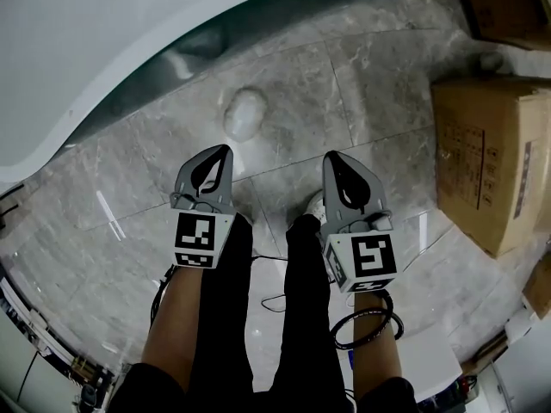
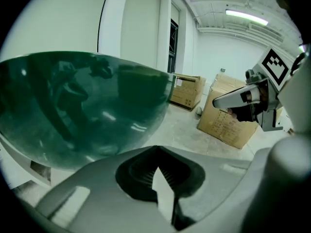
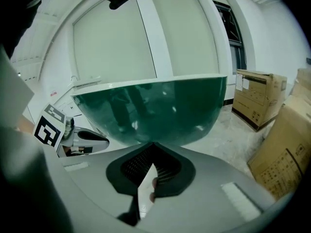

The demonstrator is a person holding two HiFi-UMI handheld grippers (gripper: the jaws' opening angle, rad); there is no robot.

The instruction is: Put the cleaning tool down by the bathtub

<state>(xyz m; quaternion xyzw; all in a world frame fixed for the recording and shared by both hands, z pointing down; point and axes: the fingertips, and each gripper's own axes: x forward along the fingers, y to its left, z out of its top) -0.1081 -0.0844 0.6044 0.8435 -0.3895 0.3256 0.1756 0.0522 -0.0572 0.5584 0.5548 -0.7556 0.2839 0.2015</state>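
Marble floor [image 1: 387, 67], grey and glossy, fills the head view, with the bathtub [image 1: 103, 33] curving across the top left: a white rim above a dark green wall. The cleaning tool [image 1: 245, 113] lies on the floor just beside that wall, free of both claws. It shows only as a pale, rounded lump, too blurred to make out further.

The left claw [image 1: 225, 151] and the right claw [image 1: 332, 157] hang side by side above the floor, nearer the person than the tool, tips pointing toward the tub. Each has its jaws pressed together at the tip and nothing gripped between them — the left gripper view and the right gripper view both show the tips meeting over an empty dark opening. From the left claw [image 2: 156, 147] the green tub wall [image 2: 73, 106] looms at the left and the other gripper [image 2: 243, 98] floats at the right. From the right claw [image 3: 153, 143] the tub [image 3: 155, 110] stands straight ahead.

Below the claws are the person's black trousers [image 1: 228, 317] and bare forearms. A black cable [image 1: 366, 327] loops at the right wrist. A cardboard box [image 1: 491, 153] stands on the floor at the right, well apart from the tool.
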